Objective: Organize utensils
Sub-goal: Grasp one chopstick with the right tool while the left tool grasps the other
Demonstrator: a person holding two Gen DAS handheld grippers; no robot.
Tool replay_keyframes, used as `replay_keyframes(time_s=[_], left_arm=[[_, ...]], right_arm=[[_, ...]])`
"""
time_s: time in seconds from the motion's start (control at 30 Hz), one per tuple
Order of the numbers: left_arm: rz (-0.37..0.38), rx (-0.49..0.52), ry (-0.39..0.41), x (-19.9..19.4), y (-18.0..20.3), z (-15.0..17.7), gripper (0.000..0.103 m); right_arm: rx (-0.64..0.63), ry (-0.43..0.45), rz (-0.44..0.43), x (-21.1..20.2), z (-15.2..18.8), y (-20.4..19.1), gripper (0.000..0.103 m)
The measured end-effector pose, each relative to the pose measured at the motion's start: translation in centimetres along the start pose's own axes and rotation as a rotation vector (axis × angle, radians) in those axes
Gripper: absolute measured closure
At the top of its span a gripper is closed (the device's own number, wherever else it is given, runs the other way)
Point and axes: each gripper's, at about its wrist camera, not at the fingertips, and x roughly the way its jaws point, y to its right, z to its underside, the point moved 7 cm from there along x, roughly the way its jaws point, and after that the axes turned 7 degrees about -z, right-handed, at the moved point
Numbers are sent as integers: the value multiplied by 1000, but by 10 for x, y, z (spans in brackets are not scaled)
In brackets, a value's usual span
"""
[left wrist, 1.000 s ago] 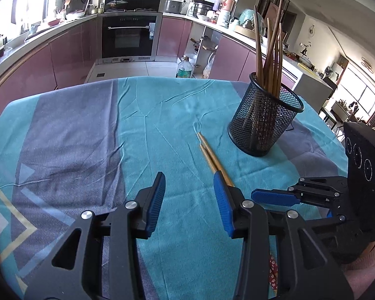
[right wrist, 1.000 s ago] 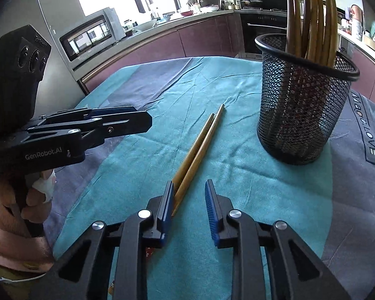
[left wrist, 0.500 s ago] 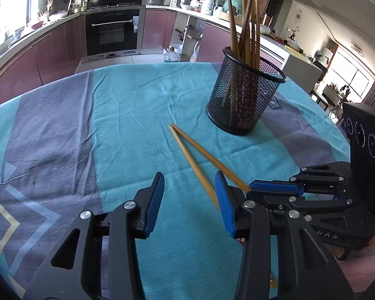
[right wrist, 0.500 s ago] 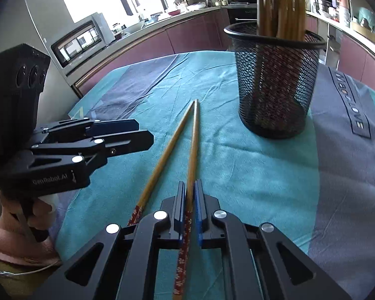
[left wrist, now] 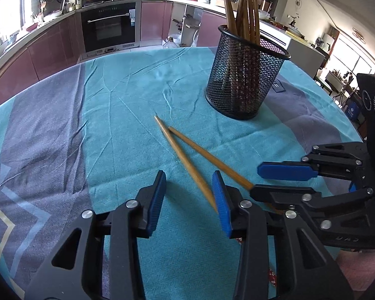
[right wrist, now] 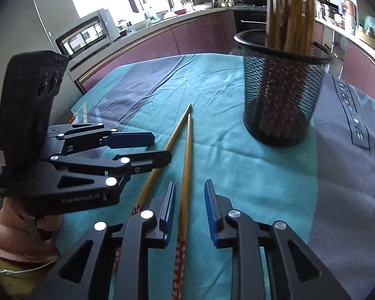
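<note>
While the right gripper (right wrist: 188,208) gapes — just reopened — one chopstick (right wrist: 185,187) lies between, ungripped.

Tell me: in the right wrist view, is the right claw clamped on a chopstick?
No. The right claw stands open, its pads clear of the chopstick lying between them.

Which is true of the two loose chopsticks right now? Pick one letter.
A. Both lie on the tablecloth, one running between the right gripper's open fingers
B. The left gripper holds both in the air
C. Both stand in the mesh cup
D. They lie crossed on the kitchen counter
A: both loose chopsticks lie on the tablecloth, and one runs between the right gripper's parted fingers, unclamped.
</note>
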Motion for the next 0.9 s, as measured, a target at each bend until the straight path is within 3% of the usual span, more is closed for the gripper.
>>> replay_keyframes(time_s=[0.2,0.37,0.67,0.73,0.9], left_arm=[[-3,5,-3,3,-5,-2,76],[-3,-13,-9,5,-13,-5,79],[-31,-30,-9,15,-17,-17,77],[-41,-35,-9,17,-17,-19,86],[-51,-61,0,19,-14,-21,91]], right_arm=[[-64,-3,41,16,-15,-3,83],[-66,7,69,19,-20,3,96],[-46,13,60,20,-22,7,97],[-34,18,54,20,-22,8,97],[-14,37,45,14,-22,11,98]])
